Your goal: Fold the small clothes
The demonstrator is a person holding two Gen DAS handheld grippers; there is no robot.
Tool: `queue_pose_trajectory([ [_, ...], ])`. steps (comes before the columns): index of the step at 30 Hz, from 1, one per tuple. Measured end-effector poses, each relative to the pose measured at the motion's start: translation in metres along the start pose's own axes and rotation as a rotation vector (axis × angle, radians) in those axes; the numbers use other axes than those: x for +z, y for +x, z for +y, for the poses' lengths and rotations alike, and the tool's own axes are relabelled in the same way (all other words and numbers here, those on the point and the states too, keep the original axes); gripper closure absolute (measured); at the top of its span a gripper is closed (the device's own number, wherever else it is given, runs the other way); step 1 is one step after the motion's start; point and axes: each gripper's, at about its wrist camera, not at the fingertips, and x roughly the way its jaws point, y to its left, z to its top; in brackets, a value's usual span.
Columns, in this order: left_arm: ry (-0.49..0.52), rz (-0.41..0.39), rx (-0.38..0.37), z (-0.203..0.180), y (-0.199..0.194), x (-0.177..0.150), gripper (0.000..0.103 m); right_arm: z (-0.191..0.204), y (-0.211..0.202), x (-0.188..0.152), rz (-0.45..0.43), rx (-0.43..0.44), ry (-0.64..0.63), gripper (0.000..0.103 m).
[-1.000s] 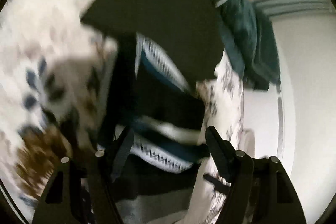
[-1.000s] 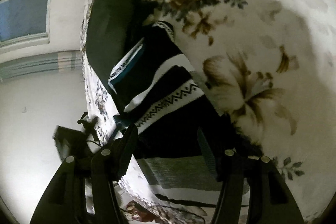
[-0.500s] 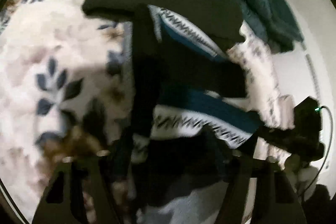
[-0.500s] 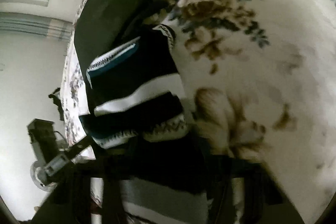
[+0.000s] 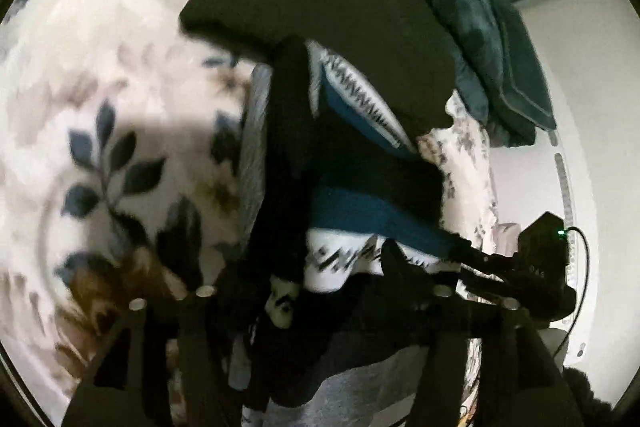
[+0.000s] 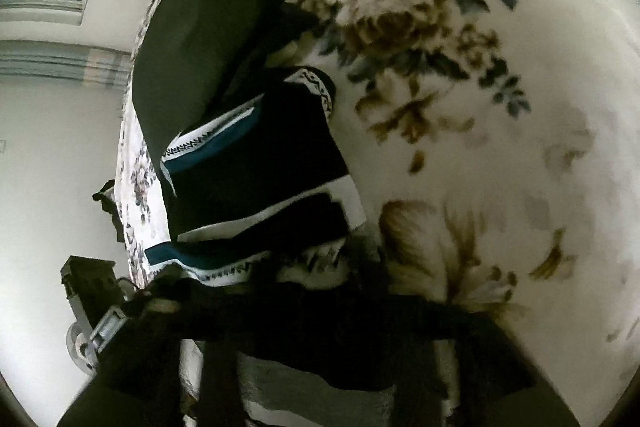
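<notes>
Since a second ago the patterned sweater [image 5: 360, 195] has doubled over on the floral bed [image 5: 120, 75]; both grippers' fingers are opening, released. Soft, light knit: take its folded hem.

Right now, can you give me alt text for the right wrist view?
A dark striped garment with white zigzag bands lies on a floral blanket, partly over a plain dark cloth. The right tool, blurred at the bottom edge, is opening over the garment's near end.
</notes>
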Motion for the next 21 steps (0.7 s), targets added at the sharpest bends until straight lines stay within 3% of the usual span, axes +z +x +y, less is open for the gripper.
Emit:
queue_pose_trajectory([
  [2, 0.037, -0.023, 0.038, -0.008, 0.007, 0.004, 0.05, 0.0, 0.006, 0.001, 0.022, 0.016, -0.014, 0.044],
  [3, 0.077, -0.048, 0.062, -0.013, 0.005, 0.004, 0.072, 0.002, 0.006, -0.001, 0.006, 0.033, -0.033, 0.074],
  [4, 0.109, -0.056, 0.078, -0.019, 0.005, 0.004, 0.082, 0.006, 0.005, -0.003, -0.01, 0.008, -0.051, 0.083],
  [6, 0.132, -0.063, 0.077, -0.025, 0.004, 0.002, 0.083, 0.013, 0.0, -0.007, -0.037, -0.009, -0.074, 0.088],
  [10, 0.134, -0.09, 0.061, -0.03, -0.009, 0.003, 0.086, 0.022, -0.019, -0.015, -0.095, 0.007, -0.081, 0.092],
  [14, 0.18, -0.135, 0.069, -0.047, -0.02, 0.027, 0.086, 0.043, -0.043, -0.006, -0.169, 0.026, -0.108, 0.092],
  [18, 0.181, -0.15, 0.075, -0.048, -0.007, 0.068, 0.086, 0.063, -0.042, 0.032, -0.208, 0.024, -0.11, 0.092],
  [21, 0.166, -0.112, 0.104, -0.038, 0.023, 0.101, 0.085, 0.069, -0.016, 0.069, -0.173, -0.038, -0.094, 0.092],
])
